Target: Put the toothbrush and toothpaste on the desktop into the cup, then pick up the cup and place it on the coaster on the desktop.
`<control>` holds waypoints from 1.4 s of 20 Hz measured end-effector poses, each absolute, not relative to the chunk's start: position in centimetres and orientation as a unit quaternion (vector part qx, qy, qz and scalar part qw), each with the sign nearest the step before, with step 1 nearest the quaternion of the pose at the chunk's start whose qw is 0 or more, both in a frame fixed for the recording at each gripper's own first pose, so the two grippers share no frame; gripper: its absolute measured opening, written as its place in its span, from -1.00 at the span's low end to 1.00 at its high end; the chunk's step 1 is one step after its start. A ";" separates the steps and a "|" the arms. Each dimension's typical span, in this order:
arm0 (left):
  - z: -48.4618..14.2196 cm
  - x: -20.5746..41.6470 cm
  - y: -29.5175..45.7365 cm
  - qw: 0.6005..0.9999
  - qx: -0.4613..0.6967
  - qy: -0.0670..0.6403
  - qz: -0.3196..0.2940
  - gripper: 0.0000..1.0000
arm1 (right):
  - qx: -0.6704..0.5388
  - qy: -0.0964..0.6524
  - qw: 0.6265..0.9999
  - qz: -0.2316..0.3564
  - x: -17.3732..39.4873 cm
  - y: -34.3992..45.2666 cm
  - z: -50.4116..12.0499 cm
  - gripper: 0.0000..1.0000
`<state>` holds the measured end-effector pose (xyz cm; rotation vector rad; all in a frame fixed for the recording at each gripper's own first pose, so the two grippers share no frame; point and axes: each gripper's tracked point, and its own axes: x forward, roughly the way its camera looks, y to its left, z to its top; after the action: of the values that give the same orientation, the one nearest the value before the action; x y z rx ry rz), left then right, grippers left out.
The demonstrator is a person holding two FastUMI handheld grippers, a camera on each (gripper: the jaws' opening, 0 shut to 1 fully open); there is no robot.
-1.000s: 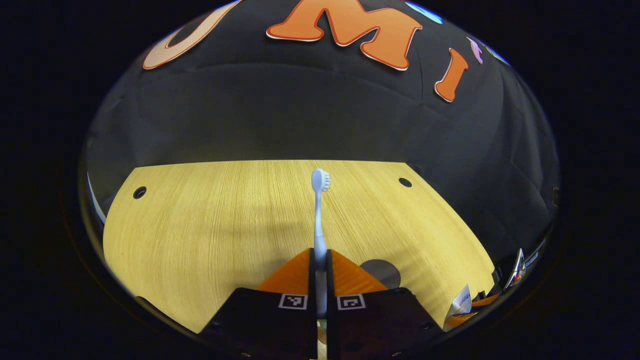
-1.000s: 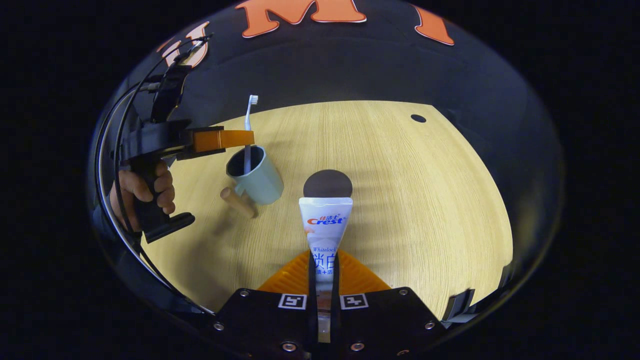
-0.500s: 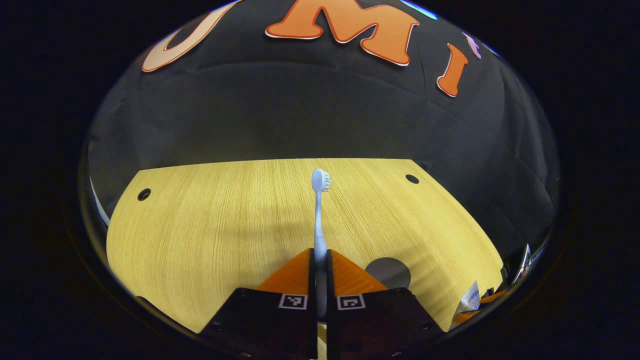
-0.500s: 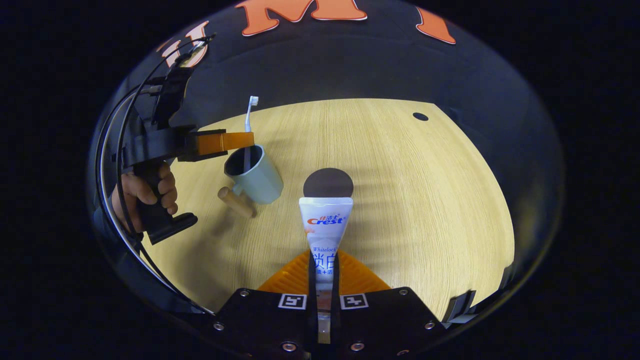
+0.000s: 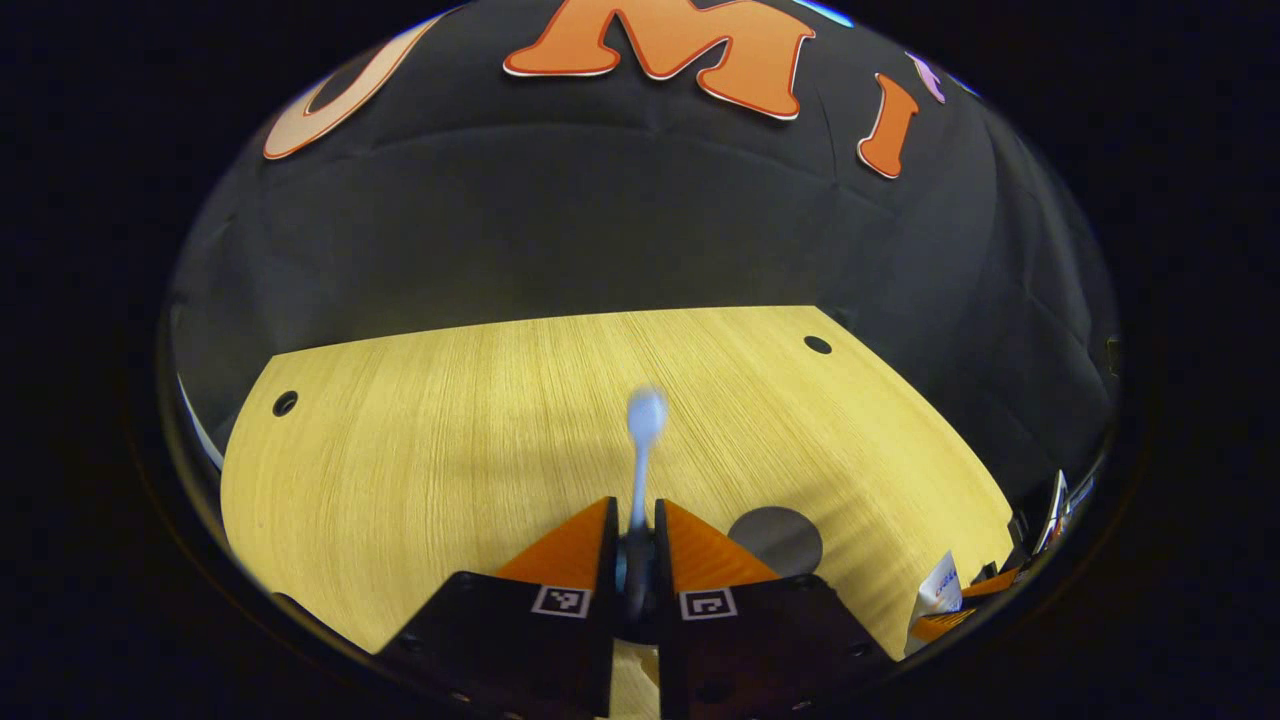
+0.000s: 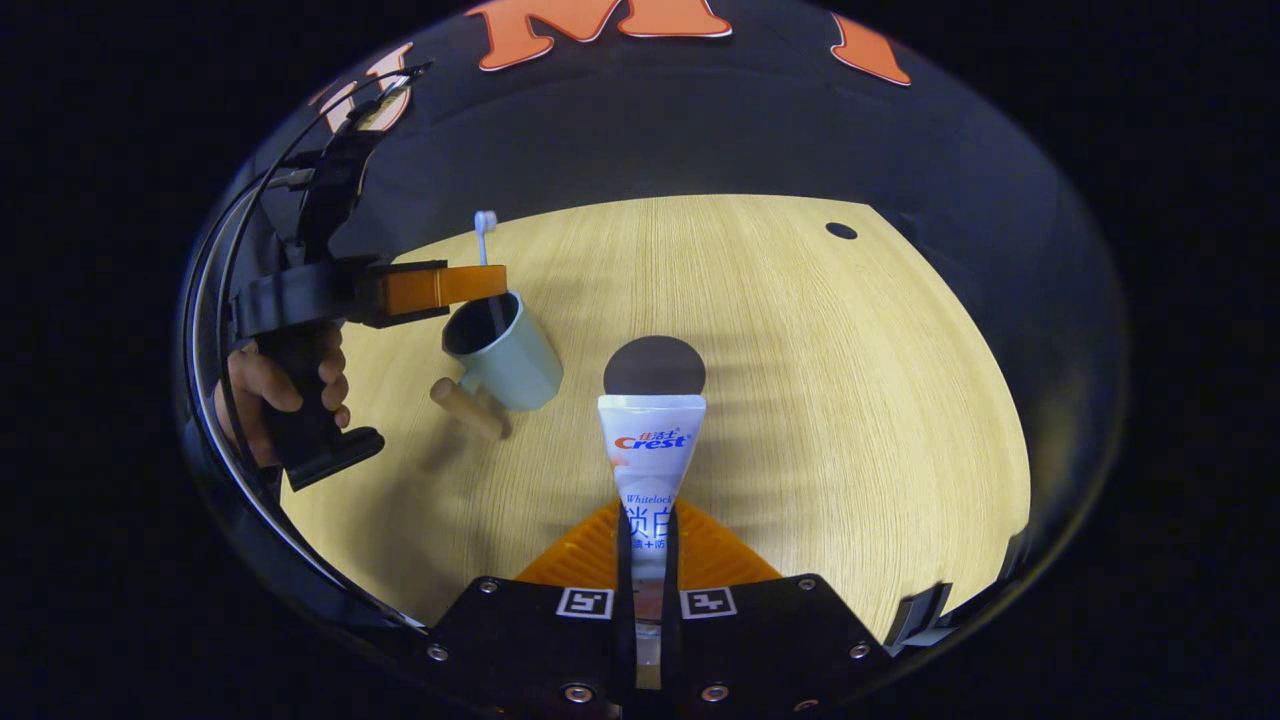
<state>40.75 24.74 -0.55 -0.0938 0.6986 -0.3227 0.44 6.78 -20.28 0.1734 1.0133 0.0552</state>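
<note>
Toothbrush [image 5: 644, 425]: stands in the gap of the left gripper [image 5: 634, 525], head up and blurred, shaft running down between the fingers. The left fingers are parted a little; a slit shows on each side of the shaft, so I cannot tell whether they press on it. In the right gripper view the toothbrush [image 6: 484, 225] rises above the left gripper [image 6: 490, 283], and its lower end sits inside the cup [image 6: 505, 352].

Toothpaste [image 6: 650, 455]: tube clamped between both fingers of the right gripper [image 6: 647, 540], flat crimped end pointing away from the claw, held above the desktop [image 6: 850, 400]. The fingers are closed to the width of the tube.

Cup: upright on the desktop, ahead and to the left of the right gripper, directly under the tips of the left gripper. Its wooden handle [image 6: 466, 408] sticks out toward the near left.

Coaster [image 6: 655, 366]: dark round disc flat on the desktop, straight ahead of the right claw, just beyond the end of the toothpaste, and just right of the cup but apart from it. In the left gripper view the coaster [image 5: 776, 538] lies just right of the left fingers.

A hand [image 6: 275, 385] grips the handle of the left gripper, left of the cup.
</note>
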 end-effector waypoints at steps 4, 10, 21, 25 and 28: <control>-0.5 40.1 24.8 0.925 -0.047 0.343 -0.159 -0.40 | 0.082 0.485 0.870 0.027 0.9 6.8 -20.3 -0.80; 0.1 39.0 25.4 0.925 -0.049 0.341 -0.159 0.53 | 0.080 0.483 0.871 0.029 0.8 6.8 -20.0 -0.80; 3.4 34.9 28.5 0.933 -0.068 0.323 -0.141 0.92 | 0.067 0.452 0.887 0.059 4.2 8.4 -18.0 -0.80; 3.8 33.0 30.2 0.937 -0.075 0.320 -0.119 0.94 | 0.062 0.412 0.905 0.084 6.8 10.1 -15.7 -0.80; 3.6 31.1 32.4 0.937 -0.076 0.325 -0.102 0.94 | 0.063 0.373 0.920 0.104 8.8 11.9 -14.1 -0.80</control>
<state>31.06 32.39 3.63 -0.1553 0.6639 -0.2091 8.85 11.88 -14.12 0.1286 0.7666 0.2133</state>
